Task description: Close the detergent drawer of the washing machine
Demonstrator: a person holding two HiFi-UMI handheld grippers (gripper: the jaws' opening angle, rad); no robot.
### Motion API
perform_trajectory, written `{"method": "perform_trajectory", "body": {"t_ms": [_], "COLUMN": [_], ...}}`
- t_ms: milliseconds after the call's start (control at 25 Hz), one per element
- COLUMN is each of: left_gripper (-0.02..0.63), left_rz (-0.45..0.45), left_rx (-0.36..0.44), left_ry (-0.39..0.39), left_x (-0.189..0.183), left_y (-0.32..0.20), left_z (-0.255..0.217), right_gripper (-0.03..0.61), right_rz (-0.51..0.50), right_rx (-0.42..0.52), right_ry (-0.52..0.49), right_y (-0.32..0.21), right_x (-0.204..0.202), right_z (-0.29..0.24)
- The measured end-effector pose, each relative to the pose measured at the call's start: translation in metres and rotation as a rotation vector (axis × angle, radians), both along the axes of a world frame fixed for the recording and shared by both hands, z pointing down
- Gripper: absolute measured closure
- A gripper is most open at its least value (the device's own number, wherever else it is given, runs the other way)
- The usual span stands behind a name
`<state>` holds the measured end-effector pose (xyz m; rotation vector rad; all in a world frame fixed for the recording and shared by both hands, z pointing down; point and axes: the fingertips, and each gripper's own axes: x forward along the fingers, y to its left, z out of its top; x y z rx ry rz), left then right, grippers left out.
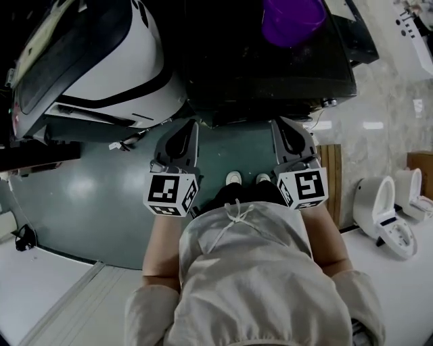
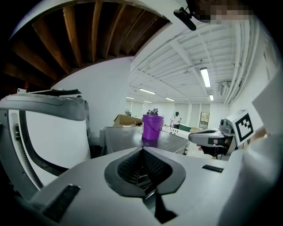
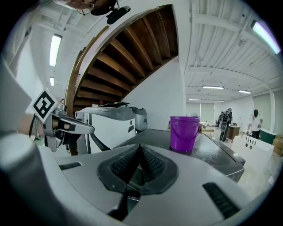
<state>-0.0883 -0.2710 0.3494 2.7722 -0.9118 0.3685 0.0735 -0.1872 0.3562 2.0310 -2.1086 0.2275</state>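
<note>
left gripper (image 2: 142, 152): jaws together, nothing between | right gripper (image 3: 138, 150): jaws together, empty | both side by side, tips near front edge of dark-topped machine (image 1: 270, 74) | purple bucket (image 1: 292, 20) on its top | white machine (image 1: 101, 61) to its left | detergent drawer: cannot be made out in any view

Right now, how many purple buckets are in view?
1. The purple plastic bucket stands on the dark flat machine top, to the right of the white rounded machine. Others may be hidden beyond the frame edges.
</note>
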Motion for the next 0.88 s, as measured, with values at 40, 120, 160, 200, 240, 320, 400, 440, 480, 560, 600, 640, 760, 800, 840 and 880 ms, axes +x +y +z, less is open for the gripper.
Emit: {"method": "perform_trajectory", "body": {"t_ms": [40, 120, 160, 200, 240, 320, 400, 440, 480, 560, 600, 640, 760, 800, 840, 880], "left_gripper": [0.597, 0.597, 0.597, 0.597, 0.596, 0.595, 0.595, 0.595, 0.595, 0.595, 0.595, 0.595, 0.595, 0.595, 0.595, 0.595], "left_rz": [0.003, 0.012, 0.016, 0.022, 0.030, 0.047, 0.057, 0.059, 0.060, 0.061, 0.061, 0.061, 0.057, 0.053, 0.047, 0.042], "left_rx": [0.017, 0.047, 0.062, 0.080, 0.100, 0.138, 0.166, 0.177, 0.187, 0.202, 0.205, 0.206, 0.211, 0.215, 0.218, 0.217], "left_ry": [0.010, 0.023, 0.023, 0.019, 0.013, 0.007, 0.018, 0.026, 0.032, 0.042, 0.047, 0.052, 0.062, 0.063, 0.062, 0.059], "left_x": [-0.001, -0.002, -0.003, -0.003, -0.003, -0.004, -0.005, -0.007, -0.008, -0.011, -0.012, -0.012, -0.013, -0.014, -0.014, -0.015], "left_y": [0.001, 0.005, 0.007, 0.010, 0.013, 0.019, 0.024, 0.025, 0.026, 0.027, 0.027, 0.028, 0.030, 0.030, 0.030, 0.029], "left_z": [-0.011, -0.031, -0.040, -0.049, -0.058, -0.076, -0.093, -0.100, -0.106, -0.116, -0.119, -0.121, -0.124, -0.124, -0.123, -0.122], "right_gripper": [0.572, 0.574, 0.572, 0.572, 0.572, 0.574, 0.574, 0.572, 0.574, 0.574, 0.574, 0.574, 0.575, 0.575, 0.575, 0.575], "right_rz": [0.000, 0.004, 0.006, 0.007, 0.007, 0.007, 0.003, -0.001, -0.007, -0.022, -0.030, -0.039, -0.059, -0.064, -0.068, -0.074], "right_rx": [0.011, 0.029, 0.038, 0.048, 0.058, 0.078, 0.100, 0.109, 0.118, 0.131, 0.135, 0.138, 0.142, 0.144, 0.145, 0.146], "right_ry": [0.001, 0.004, 0.007, 0.010, 0.015, 0.023, 0.031, 0.036, 0.042, 0.056, 0.063, 0.067, 0.067, 0.064, 0.061, 0.059], "right_y": [0.000, 0.001, 0.002, 0.003, 0.004, 0.008, 0.012, 0.014, 0.017, 0.020, 0.022, 0.023, 0.027, 0.028, 0.029, 0.029], "right_x": [0.001, 0.001, 0.002, 0.002, 0.003, 0.004, 0.004, 0.004, 0.004, 0.003, 0.002, 0.001, -0.001, -0.002, -0.003, -0.004], "right_z": [-0.007, -0.020, -0.027, -0.034, -0.041, -0.054, -0.067, -0.073, -0.079, -0.087, -0.090, -0.092, -0.095, -0.096, -0.096, -0.097]}}
